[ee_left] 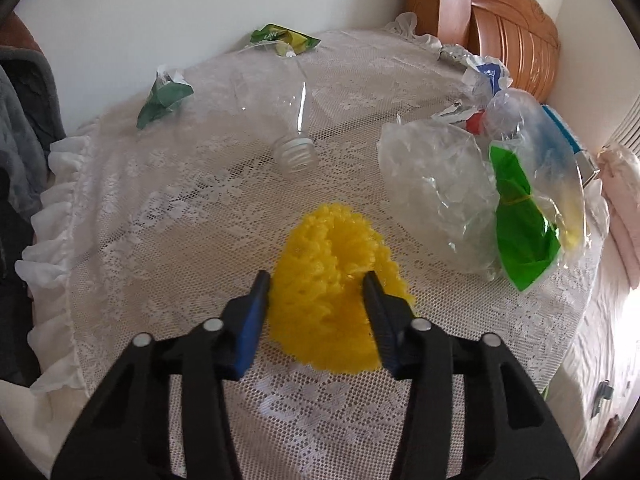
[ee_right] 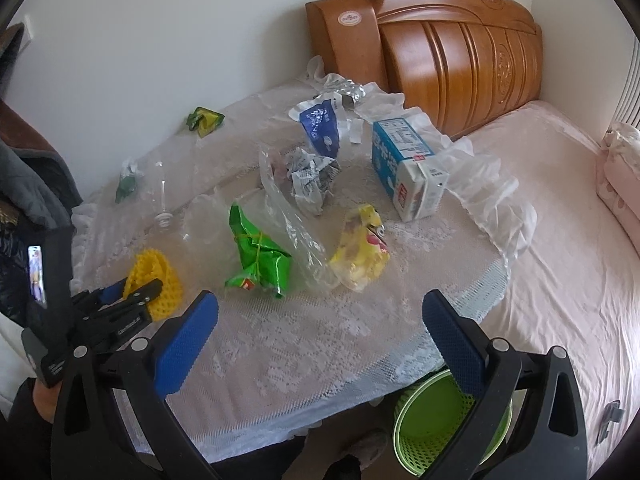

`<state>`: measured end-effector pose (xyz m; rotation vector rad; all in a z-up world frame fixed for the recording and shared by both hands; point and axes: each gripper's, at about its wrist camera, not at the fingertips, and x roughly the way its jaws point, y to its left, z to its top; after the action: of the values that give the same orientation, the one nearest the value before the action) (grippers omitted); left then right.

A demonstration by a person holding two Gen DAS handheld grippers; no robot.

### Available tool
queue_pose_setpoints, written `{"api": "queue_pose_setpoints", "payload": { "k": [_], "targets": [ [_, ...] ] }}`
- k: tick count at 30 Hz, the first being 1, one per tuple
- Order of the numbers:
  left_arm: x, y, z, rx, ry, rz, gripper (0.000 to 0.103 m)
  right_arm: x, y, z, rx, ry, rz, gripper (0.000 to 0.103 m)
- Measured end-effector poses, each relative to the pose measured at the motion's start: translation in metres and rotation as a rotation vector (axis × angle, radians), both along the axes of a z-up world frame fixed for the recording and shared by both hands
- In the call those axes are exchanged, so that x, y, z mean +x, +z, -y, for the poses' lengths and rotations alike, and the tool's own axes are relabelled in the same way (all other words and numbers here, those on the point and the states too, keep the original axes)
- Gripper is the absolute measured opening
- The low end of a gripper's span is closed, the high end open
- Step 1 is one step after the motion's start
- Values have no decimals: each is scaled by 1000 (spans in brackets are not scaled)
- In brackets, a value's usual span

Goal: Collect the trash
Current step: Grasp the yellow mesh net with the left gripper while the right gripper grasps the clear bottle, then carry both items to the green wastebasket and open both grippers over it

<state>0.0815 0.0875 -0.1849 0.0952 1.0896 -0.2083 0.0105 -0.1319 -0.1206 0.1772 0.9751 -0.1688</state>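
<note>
While the left hand-held gripper (ee_left: 316, 280) squeezes the yellow foam net (ee_left: 332, 288), the lace cloth (ee_left: 160, 216) could snag and lift too. The right hand-held gripper (ee_right: 320, 320) hangs wide apart, empty.

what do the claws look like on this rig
Both are black plastic claws: the left claw and right claw each have two angled fingers lined with blue textured pads and round silver pivot pins. In the right wrist view, small white lettering marks the left one.
</note>
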Motion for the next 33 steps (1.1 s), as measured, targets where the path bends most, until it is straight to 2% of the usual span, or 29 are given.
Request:
{"api": "queue_pose_setpoints", "payload": {
  "k": [3, 7, 10, 13, 15, 19, 24, 25, 26, 28, 31, 33],
  "targets": [
    [0, 5, -2, -7, -13, -5, 34, 7, -2, -7, -1, 25, 1, 101],
    [-2, 15, -15, -31, -7, -10, 31, 18, 0, -22, 9, 89, 25, 101],
    [-6, 27, -29, -41, -2, 4, 31, 47, 7, -46, 51, 190, 52, 101],
    [-9, 38, -46, -34, 14, 35, 31, 85, 8, -77, 51, 288, 64, 101],
    [-12, 44, -59, -37, 35, 50, 31, 120, 0, -102, 61, 338, 53, 101],
    [-10, 52, -83, -45, 78, 61, 31, 191, -38, -151, 55, 393, -6, 101],
    [-9, 59, -104, -37, 112, 77, 31, 235, -84, -191, -25, 401, -82, 101],
    [-8, 60, -106, -29, 112, 83, 31, 239, -89, -194, -30, 405, -88, 96],
    [-10, 61, -107, -20, 112, 90, 31, 241, -94, -198, -44, 406, -91, 82],
    [-9, 62, -109, -15, 109, 95, 31, 243, -98, -202, -48, 418, -111, 61],
    [-10, 65, -109, -20, 102, 100, 31, 238, -95, -197, -12, 415, -99, 60],
    [-12, 69, -104, -18, 84, 113, 31, 227, -81, -188, 6, 409, -60, 60]
  ]
}}
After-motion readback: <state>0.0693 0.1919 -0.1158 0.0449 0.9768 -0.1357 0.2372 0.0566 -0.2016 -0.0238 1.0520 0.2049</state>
